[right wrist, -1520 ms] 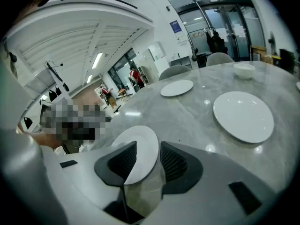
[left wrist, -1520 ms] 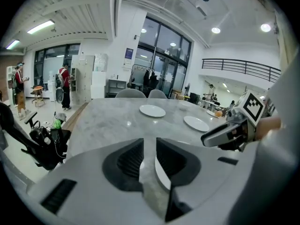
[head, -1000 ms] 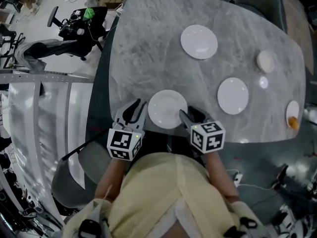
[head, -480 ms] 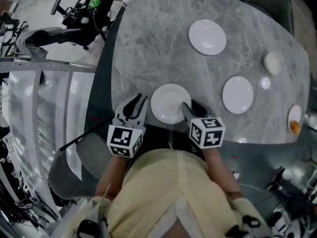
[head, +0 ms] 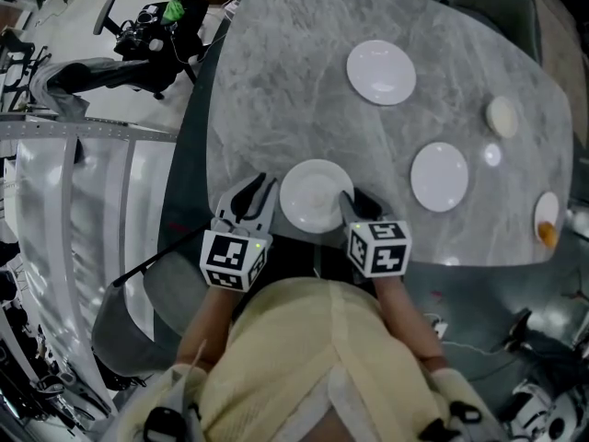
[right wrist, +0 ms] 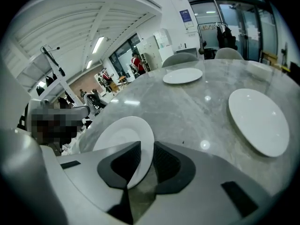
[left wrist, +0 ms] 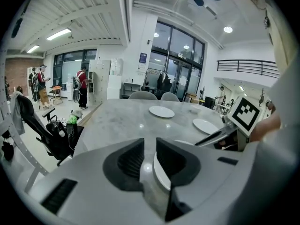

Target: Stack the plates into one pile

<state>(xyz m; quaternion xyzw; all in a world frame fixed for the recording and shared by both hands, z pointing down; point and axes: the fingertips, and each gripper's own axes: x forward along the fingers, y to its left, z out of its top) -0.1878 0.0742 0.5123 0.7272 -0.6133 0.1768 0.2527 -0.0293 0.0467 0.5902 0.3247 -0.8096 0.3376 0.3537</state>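
Big grey marble table [head: 276, 90], and the white plates aren't piled yet. The near plate [head: 316, 191] sits at the table edge closest to the person. The middle plate [head: 439, 177] and far plate [head: 381, 72] lie flat, well apart from it and from each other.

The right gripper [head: 357, 203] has just been closing its jaws. They now pinch the near plate's right rim, which stands tilted between the pads in the right gripper view.

The left gripper [head: 250, 196] is just beside the plate's left edge with only a narrow gap between its jaws. The rim shows in that gap, right up against one jaw. Can't tell if it actually touches.

As for writing, the left cube [head: 233, 261] and right cube [head: 378, 249] carry only black-and-white square patterns. A blue sign [left wrist: 142, 57] is way back on the wall, print too small to read.
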